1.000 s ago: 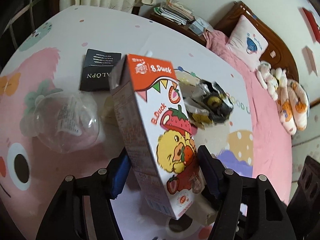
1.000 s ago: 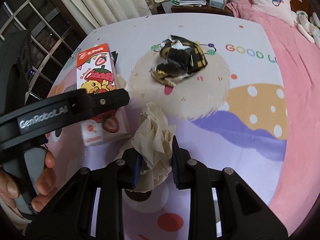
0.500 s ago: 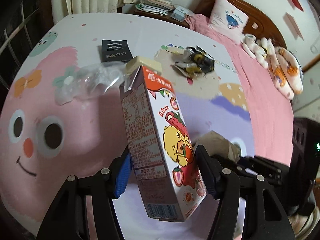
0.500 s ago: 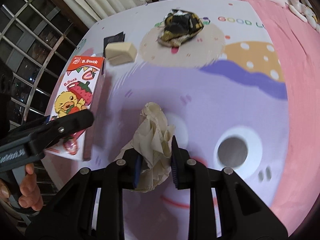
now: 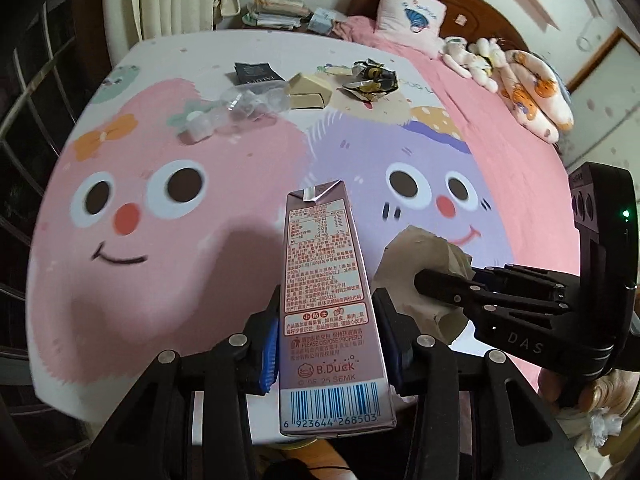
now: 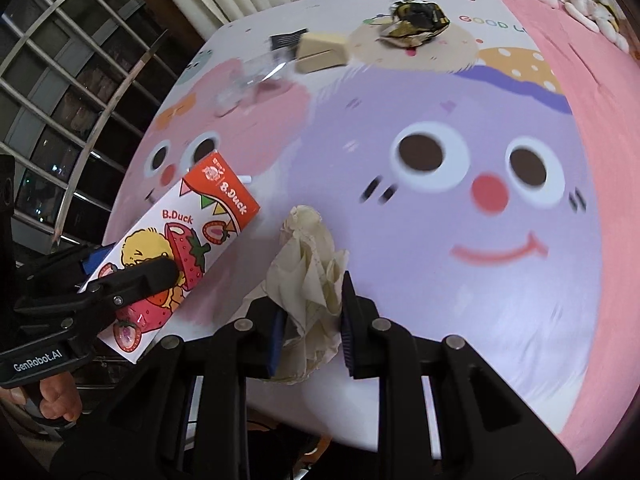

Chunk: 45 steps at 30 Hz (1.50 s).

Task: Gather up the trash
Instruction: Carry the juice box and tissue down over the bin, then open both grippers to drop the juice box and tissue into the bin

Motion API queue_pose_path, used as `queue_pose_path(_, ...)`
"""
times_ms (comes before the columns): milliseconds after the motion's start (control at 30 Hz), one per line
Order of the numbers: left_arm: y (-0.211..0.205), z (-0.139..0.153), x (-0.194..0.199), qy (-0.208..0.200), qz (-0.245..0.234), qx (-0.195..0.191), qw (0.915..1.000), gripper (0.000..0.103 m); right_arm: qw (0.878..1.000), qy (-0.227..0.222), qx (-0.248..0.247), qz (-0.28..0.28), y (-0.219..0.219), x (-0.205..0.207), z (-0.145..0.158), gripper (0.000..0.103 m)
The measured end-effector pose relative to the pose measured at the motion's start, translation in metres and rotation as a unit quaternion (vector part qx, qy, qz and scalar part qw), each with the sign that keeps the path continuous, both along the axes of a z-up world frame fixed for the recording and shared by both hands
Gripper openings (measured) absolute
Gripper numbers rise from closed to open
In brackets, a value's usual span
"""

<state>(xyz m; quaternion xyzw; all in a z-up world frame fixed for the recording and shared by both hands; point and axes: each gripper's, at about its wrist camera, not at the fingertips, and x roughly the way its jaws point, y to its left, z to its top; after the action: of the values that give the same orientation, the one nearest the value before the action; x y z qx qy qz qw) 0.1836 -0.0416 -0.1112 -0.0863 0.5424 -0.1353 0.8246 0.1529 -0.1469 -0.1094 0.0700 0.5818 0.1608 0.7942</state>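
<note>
Pink milk carton sits between the fingers of our left claw, long axis pointing away from us along the fingers; its jaws are closing onto the carton sides. Our right claw is clamped on a crumpled tissue, just right of the carton. Both claws hang over the near edge of the bed. Remaining trash lies well ahead at the far end: clear plastic bottle, beige box, black-and-yellow wrapper, black card. Bedspread between is open. No bin visible, so we can't tell the drop direction.
</note>
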Motion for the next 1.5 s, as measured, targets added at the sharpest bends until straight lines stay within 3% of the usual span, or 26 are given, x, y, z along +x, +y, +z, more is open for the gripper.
queue_pose_path(200, 0.034, 0.015, -0.078, -0.049, -0.05, 0.022, 0.9973, 0.041, 1.0, -0.012, -0.019, -0.02, 0.037, -0.073, 0.012, 0.02)
queue_pose_path(367, 0.065, 0.006, -0.157, -0.077, -0.079, 0.033, 0.9933, 0.041, 0.999, -0.001, -0.045, -0.03, 0.069, -0.149, 0.001, 0.02)
queue_pose_path(633, 0.1, -0.037, -0.242, -0.027, -0.079, 0.034, 0.996, 0.041, 0.992, 0.093, -0.09, -0.001, 0.115, -0.229, -0.066, 0.02)
queue_pose_path(800, 0.111, -0.094, -0.268, 0.027, -0.063, 0.029, 0.9972, 0.041, 0.984, 0.14, -0.11, -0.002, 0.127, -0.252, -0.127, 0.02)
queue_pose_path(1000, 0.107, -0.189, -0.278, 0.081, -0.061, 0.03, 0.9944, 0.041, 0.976, 0.177, -0.125, -0.032, 0.125, -0.268, -0.221, 0.02)
queue_pose_path(1167, 0.097, -0.263, -0.276, 0.111, -0.071, 0.047, 0.9901, 0.041, 0.969, 0.204, -0.126, -0.063, 0.112, -0.257, -0.285, 0.021)
queue_pose_path(1333, 0.093, -0.311, -0.267, 0.126, -0.075, 0.068, 0.987, 0.042, 0.967, 0.211, -0.115, -0.085, 0.096, -0.244, -0.327, 0.023)
queue_pose_path(1433, 0.09, -0.331, -0.255, 0.131, -0.067, 0.079, 0.9859, 0.043, 0.966, 0.22, -0.099, -0.096, 0.086, -0.234, -0.344, 0.035)
queue_pose_path(1500, 0.088, -0.341, -0.247, 0.136, -0.059, 0.086, 0.9853, 0.043, 0.965, 0.226, -0.084, -0.104, 0.082, -0.229, -0.353, 0.049)
